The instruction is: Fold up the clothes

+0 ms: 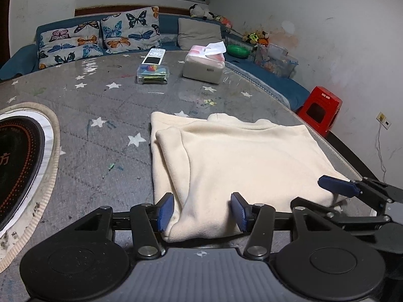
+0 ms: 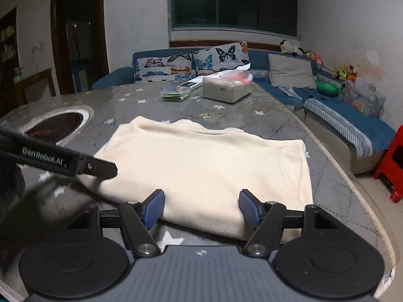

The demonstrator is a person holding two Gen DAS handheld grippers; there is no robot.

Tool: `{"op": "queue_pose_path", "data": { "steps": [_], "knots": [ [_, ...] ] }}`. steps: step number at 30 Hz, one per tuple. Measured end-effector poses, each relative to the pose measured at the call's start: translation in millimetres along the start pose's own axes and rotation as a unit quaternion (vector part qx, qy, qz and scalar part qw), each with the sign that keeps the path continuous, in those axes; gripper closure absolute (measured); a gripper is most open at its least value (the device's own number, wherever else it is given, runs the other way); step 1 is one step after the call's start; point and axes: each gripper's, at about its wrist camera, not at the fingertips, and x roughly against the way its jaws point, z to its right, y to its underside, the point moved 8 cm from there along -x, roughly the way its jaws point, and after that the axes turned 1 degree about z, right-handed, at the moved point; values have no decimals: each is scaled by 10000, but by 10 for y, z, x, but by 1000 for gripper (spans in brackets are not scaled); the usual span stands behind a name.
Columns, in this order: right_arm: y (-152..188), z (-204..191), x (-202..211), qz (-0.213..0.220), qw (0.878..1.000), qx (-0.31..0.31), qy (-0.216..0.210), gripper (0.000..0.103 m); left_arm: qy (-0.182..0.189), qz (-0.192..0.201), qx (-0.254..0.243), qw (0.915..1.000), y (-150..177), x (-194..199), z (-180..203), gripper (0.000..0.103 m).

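Our left gripper (image 1: 202,214) has its pads spread wide either side of the near edge of the cream garment (image 1: 241,158), clamping nothing. Our right gripper (image 2: 201,209) is likewise wide apart, straddling the near edge further along.

The garment lies on the grey table (image 1: 100,115) near its front edge as a flat rectangle, with a layer turned over along its left side and another along its right.

We judge this fits either of two stages: a half-folded piece about to be pinched at the near hem and doubled over, or a finished fold just let go.

Whether the pads touch the cloth we cannot tell. The housings hide the nearest strip of hem, and we cannot tell how many layers lie beneath.
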Motion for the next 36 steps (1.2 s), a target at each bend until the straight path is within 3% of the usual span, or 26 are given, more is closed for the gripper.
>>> {"op": "queue_pose_path", "data": {
  "steps": [5, 15, 28, 36],
  "knots": [
    [-80, -53, 53, 80, 9999, 110, -27, 35, 33, 39, 65, 10000, -15, 76, -11, 49],
    [-50, -167, -55, -14, 9998, 192, -103, 23, -40, 11, 103, 9999, 13, 131, -71, 42],
    [-14, -286, 169, 24, 9998, 181, -58, 7, -94, 39, 38, 9999, 114, 334, -32, 19],
    [38, -304, 300, 60, 9999, 36, 121, 0, -237, 108, -87, 9996, 215, 473, -28, 11]
  ]
}}
